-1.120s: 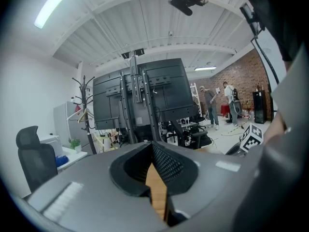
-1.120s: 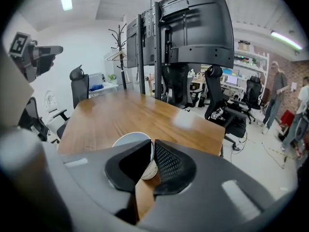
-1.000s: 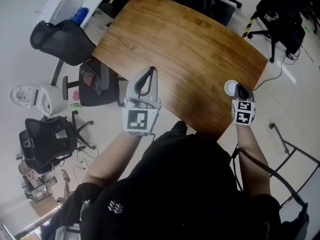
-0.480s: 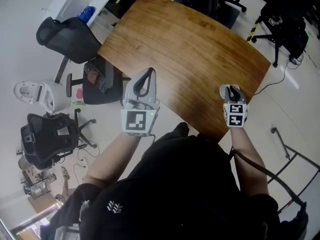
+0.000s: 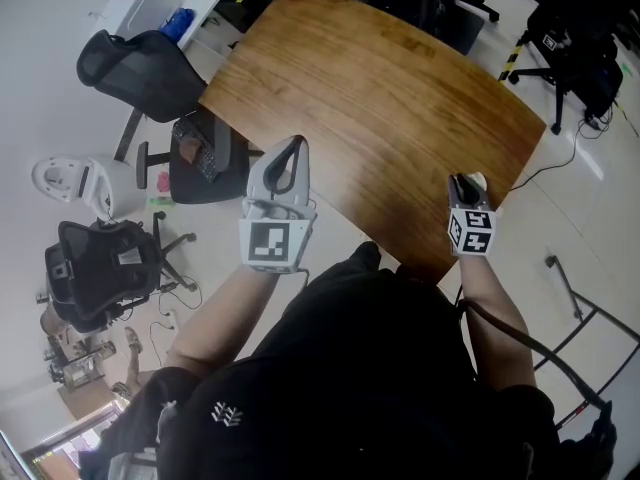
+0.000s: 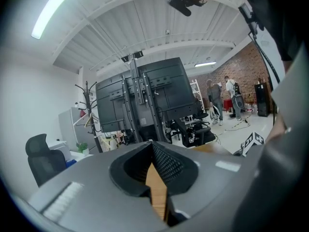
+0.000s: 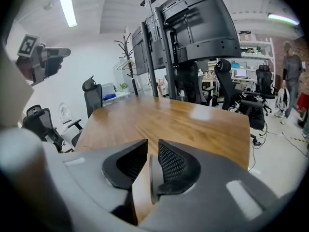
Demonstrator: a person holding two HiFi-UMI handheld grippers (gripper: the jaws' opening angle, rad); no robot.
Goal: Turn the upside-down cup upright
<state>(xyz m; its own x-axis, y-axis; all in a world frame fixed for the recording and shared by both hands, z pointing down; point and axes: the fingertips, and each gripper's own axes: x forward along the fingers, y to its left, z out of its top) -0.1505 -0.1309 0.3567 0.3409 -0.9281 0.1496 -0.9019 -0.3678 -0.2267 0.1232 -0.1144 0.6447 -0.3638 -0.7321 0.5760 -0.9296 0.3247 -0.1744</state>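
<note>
At table (image 5: 380,98) edge: right gripper (image 5: 461,181) fingers (image 7: 174,166) just opened, cup (image 5: 479,179) wall loose between; left gripper (image 5: 295,141) clenched.

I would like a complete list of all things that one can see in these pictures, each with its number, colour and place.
table: one, brown wood, centre
cup: one, white, near the table's right edge, its wall between the jaws of the right tongs
office chairs: several, black, on the floor left of the table
desk: one, white, far left
screens on stands: several, black, beyond the table's far end
people: two, standing far off in the room
left tongs: one, grey, shut and empty, at the table's near left edge
right tongs: one, grey, open, jaws have just been opening, cup wall beside one pad
</note>
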